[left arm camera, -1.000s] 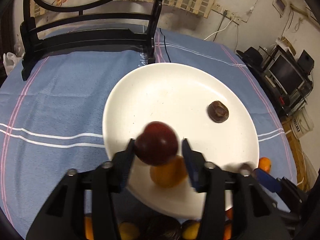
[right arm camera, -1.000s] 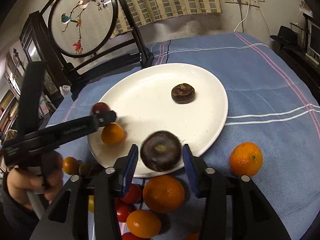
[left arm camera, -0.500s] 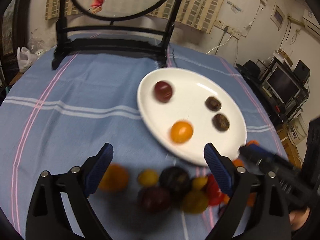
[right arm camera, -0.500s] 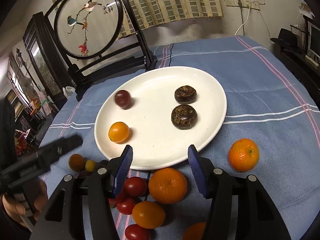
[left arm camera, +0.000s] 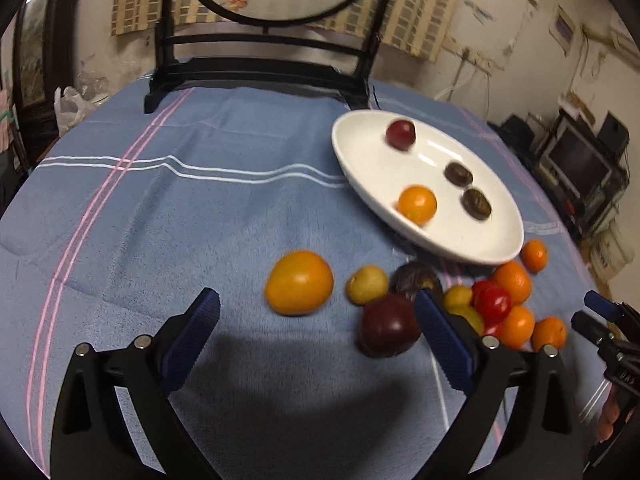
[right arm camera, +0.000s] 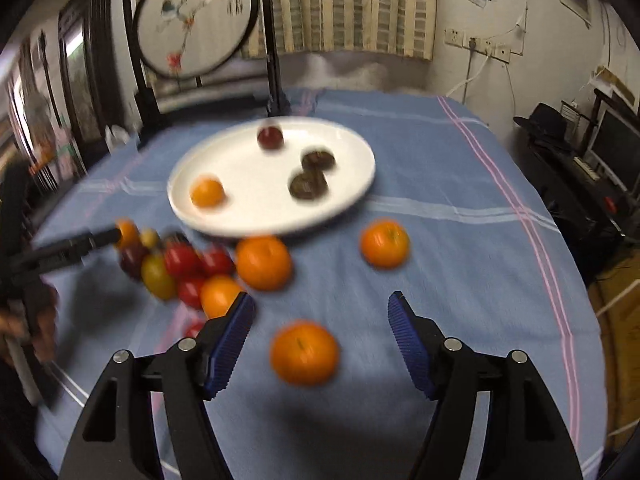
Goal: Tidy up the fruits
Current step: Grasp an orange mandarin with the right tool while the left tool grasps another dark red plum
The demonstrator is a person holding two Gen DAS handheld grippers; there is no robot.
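Fruits — 4 sit on the round white plate (right arm camera: 352, 184); others lie on the blue cloth (left arm camera: 200, 208). Left gripper (left arm camera: 318, 318) and right gripper (right arm camera: 320, 316) — jaws just opened, released, nothing clamped.

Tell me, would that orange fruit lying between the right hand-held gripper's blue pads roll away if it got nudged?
Probably a little. The orange fruit looks round, so a nudge could start it rolling. The soft blue tablecloth should slow it soon. It seems firm-skinned, so the ridged pads of the right hand-held gripper, now apart, should likely hold it without slipping.
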